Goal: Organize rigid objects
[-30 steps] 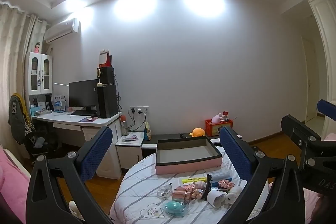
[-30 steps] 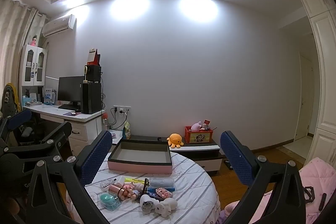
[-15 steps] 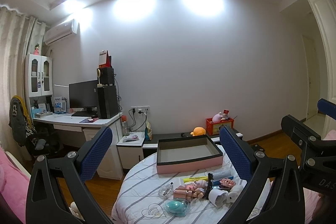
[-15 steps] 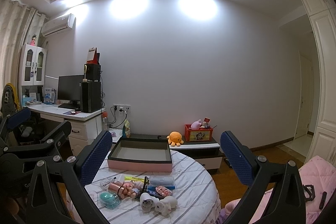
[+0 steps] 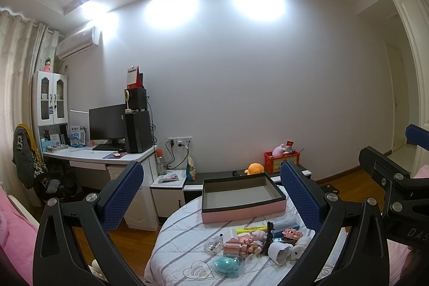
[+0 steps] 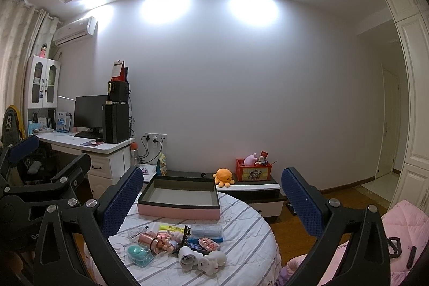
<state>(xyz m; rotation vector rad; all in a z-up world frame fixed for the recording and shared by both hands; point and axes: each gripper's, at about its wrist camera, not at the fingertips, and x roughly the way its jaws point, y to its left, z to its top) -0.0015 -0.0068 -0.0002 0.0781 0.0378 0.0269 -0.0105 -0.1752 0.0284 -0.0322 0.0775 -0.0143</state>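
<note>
I hold 2 grippers, left gripper (image 5: 211, 195) and right gripper (image 6: 211, 197), both spread wide and empty, above small toys (image 6: 177, 243) before the pink box (image 6: 179, 213); they look light, stiff; I'd pinch their sides.

left hand-held gripper (image 5: 211, 195) wide open, nothing held, above the round striped desk (image 5: 177, 240). empty pink tray (image 5: 242, 208) at far edge; small-item pile (image 5: 254, 243) nearer. right hand-held gripper (image 5: 396, 178) at right edge.
</note>
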